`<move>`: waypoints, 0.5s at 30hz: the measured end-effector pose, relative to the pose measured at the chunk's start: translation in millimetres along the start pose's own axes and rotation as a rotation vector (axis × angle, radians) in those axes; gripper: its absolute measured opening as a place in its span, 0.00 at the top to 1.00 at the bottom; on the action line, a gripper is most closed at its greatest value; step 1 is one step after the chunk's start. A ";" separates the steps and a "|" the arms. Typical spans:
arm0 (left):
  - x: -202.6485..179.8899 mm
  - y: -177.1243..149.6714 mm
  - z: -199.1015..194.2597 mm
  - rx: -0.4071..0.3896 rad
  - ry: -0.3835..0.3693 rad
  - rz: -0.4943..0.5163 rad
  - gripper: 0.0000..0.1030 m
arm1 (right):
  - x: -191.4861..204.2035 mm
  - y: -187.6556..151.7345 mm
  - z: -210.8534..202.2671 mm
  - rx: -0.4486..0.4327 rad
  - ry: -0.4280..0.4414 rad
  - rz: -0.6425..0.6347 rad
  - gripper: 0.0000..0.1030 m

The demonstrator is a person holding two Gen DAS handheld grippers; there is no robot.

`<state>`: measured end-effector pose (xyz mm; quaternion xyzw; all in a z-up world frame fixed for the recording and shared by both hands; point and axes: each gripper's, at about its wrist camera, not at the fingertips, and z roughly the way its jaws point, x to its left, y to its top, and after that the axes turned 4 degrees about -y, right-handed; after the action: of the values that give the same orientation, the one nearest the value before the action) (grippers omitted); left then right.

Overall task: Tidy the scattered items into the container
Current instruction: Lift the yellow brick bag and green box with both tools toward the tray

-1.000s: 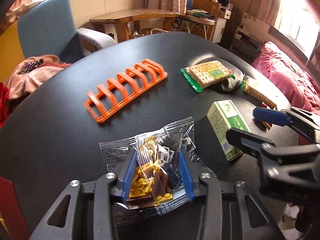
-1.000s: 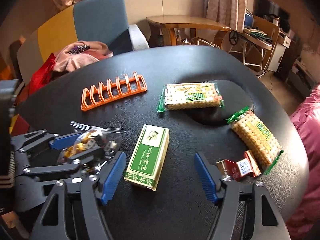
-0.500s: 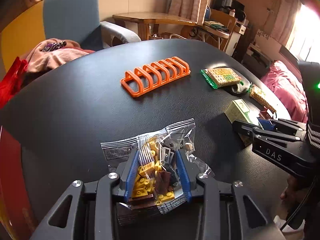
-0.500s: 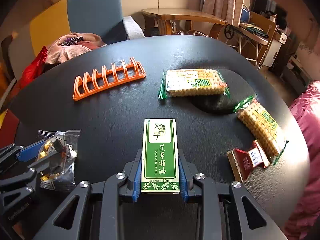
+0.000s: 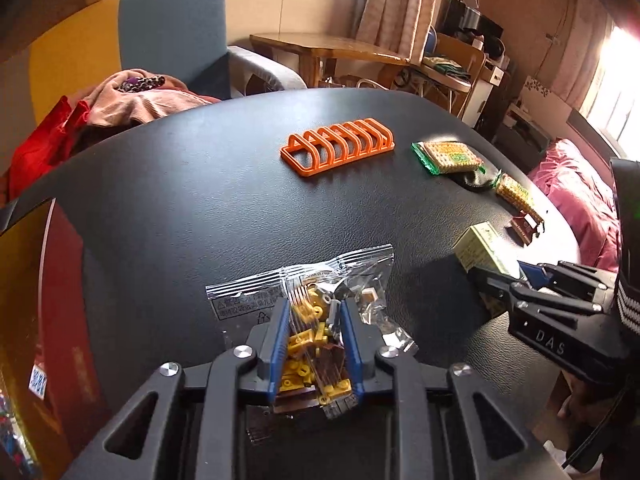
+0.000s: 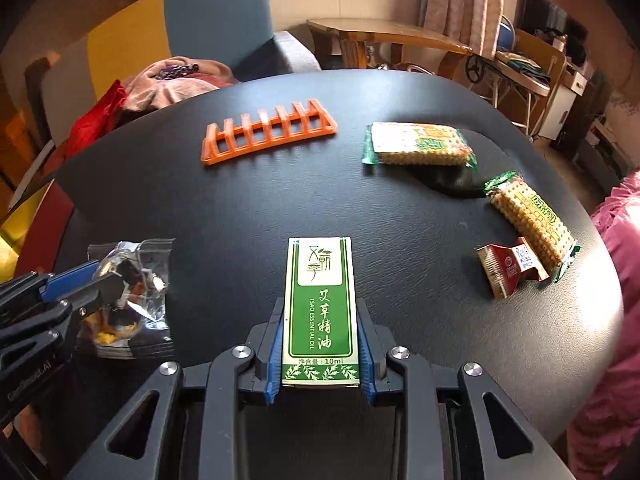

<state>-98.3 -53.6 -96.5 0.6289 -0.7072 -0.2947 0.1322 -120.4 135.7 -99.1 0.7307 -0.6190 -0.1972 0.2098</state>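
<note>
Carrying both catches off cleanly is, in my judgement, the step in hand. The left gripper [image 5: 314, 344] has its blue fingers [image 5: 280, 344] pinched hard on a clear zip bag of small toy bricks [image 5: 316, 320], low at the near edge of the black counter [image 5: 200, 200]. The right gripper [image 6: 320, 352] has its fingers pressed against the long sides of a green essential-oil box [image 6: 320, 304], which points away along the counter.

No container shows plainly in either view; the red-edged shape off the counter's left side [image 5: 52, 280] may be one, but I cannot tell.

To do this well, lift each load straight up before swinging it across, since the bag's loose plastic could drag. Keep the box level (the grip sits near its bottom end, so the far end may tip). Mind that the two grippers are close together, and move one at a time.

Still lying out are an orange rack [image 6: 268, 132], two packs of crackers [image 6: 420, 144] and [image 6: 528, 216], and a small red wrapped sweet [image 6: 508, 268].
</note>
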 end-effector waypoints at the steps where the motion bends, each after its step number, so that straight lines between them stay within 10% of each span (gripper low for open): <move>1: 0.0 -1.4 -1.5 0.000 0.010 0.005 0.77 | 2.9 -0.8 -3.0 -0.004 0.006 -0.003 0.70; 15: 23.9 -21.5 -19.1 0.010 0.027 -0.095 0.59 | 32.1 -9.5 -23.4 -0.028 0.043 -0.051 0.70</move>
<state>-74.4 -82.3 -98.3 0.6663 -0.6763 -0.2884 0.1246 -94.7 106.8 -85.7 0.7472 -0.5927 -0.1954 0.2284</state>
